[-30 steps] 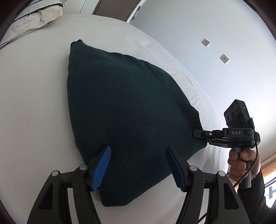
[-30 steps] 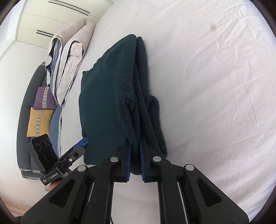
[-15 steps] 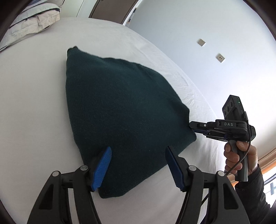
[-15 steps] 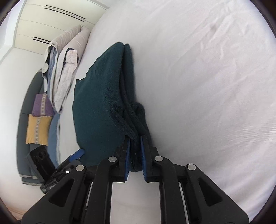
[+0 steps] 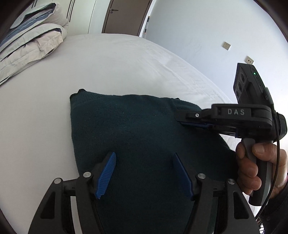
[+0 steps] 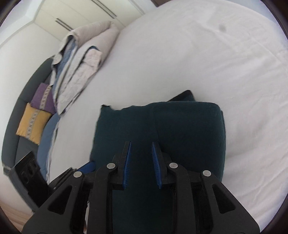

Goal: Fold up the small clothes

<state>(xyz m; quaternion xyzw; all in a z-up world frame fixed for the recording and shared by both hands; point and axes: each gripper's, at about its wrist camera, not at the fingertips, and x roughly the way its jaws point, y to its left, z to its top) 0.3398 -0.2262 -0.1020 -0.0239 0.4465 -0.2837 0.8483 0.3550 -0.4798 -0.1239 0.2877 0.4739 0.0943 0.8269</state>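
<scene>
Now my right gripper point(image 6: 141, 164), clamped on the dark green sweater's point(image 5: 144, 136) folded edge a second ago, stands slightly parted above it after carrying that edge over, so one folded garment lies on the white bed point(image 5: 126, 59) while my left gripper point(image 5: 144, 173) hovers open, empty.

White bed point(image 5: 126, 59) sheet lightly creased. Folded duvet point(image 6: 81, 59) lies at bed edge. Purple cushion point(image 6: 43, 98) and yellow cushion point(image 6: 32, 122) rest on grey sofa point(image 6: 12, 126). Brown door point(image 5: 124, 16); two wall sockets point(image 5: 226, 45).
</scene>
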